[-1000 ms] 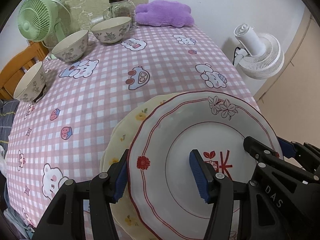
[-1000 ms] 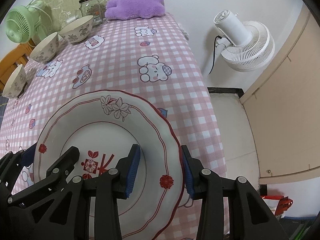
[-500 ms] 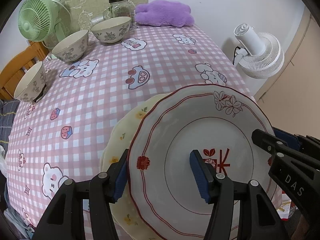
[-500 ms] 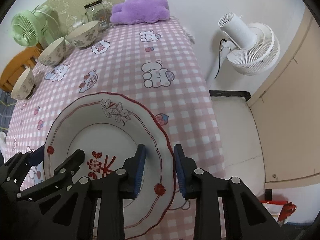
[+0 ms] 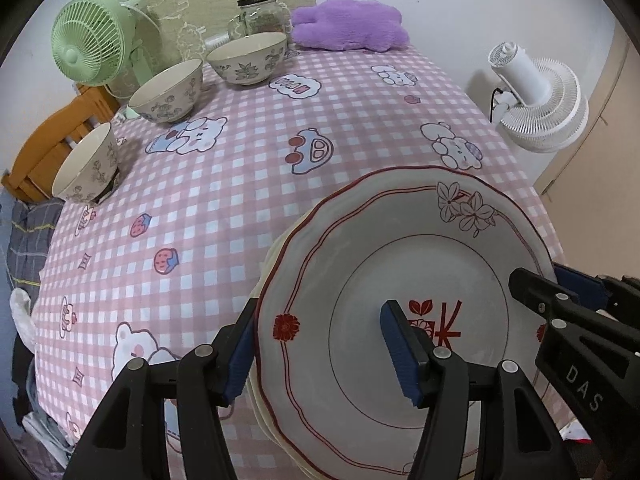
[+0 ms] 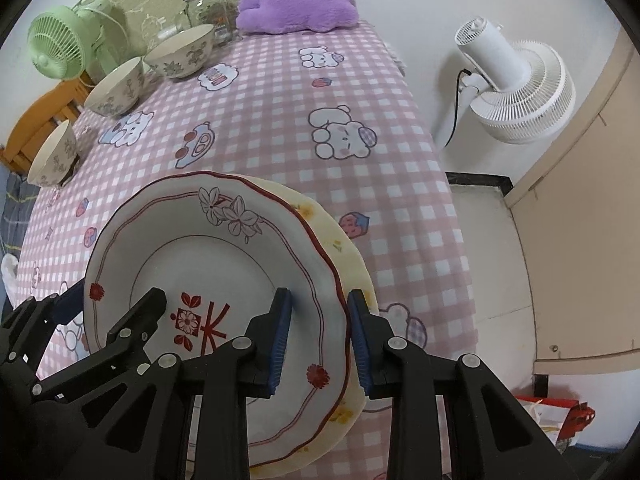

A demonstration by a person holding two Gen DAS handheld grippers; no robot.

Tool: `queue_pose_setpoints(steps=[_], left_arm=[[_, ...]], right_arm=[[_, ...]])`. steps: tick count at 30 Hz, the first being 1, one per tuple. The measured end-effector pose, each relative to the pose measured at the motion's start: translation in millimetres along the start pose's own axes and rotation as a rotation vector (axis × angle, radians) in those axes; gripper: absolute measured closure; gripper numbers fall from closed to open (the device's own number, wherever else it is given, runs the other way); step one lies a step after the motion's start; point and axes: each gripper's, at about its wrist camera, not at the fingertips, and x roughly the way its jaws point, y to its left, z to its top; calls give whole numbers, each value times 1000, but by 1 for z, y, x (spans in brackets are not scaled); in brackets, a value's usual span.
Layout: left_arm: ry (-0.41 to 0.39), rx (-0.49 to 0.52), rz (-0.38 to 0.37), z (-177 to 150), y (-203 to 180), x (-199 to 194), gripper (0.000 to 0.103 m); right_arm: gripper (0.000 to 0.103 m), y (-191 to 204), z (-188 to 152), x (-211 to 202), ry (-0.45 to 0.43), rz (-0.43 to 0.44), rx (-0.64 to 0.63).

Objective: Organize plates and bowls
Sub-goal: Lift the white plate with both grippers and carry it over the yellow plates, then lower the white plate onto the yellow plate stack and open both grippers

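A white plate with a red rim (image 5: 400, 264) (image 6: 224, 256) lies on a pale yellow plate (image 6: 340, 248) (image 5: 268, 268) at the near edge of the pink checked table. My left gripper (image 5: 320, 344) is open, its jaws straddling the left rim of both plates. My right gripper (image 6: 318, 340) is open, its jaws on either side of the right rim. Three patterned bowls stand far left: one (image 5: 86, 168) (image 6: 54, 156), another (image 5: 168, 90) (image 6: 116, 88), and a third (image 5: 248, 58) (image 6: 182, 52).
A green fan (image 5: 90, 40), a glass jar (image 5: 260, 14) and a purple plush cushion (image 5: 348, 24) sit at the table's far end. A white fan (image 6: 516, 92) stands on the floor to the right. A wooden chair (image 5: 44, 140) is at the left.
The red-rimmed plate came down and left onto the yellow plate. My right gripper closed on its rim, then opened.
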Motion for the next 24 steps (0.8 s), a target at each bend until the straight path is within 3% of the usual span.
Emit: queue_pose_setpoints(steps=[7, 14, 24], left_arm=[[-5, -7, 8, 6, -1, 4, 34], [16, -42, -2, 15, 5, 10, 24], [12, -150, 6, 19, 42, 4, 20]], right_arm=[[71, 6, 3, 5, 7, -41, -48], [71, 2, 16, 9, 3, -22, -71], [45, 14, 34, 10, -10, 34, -104]])
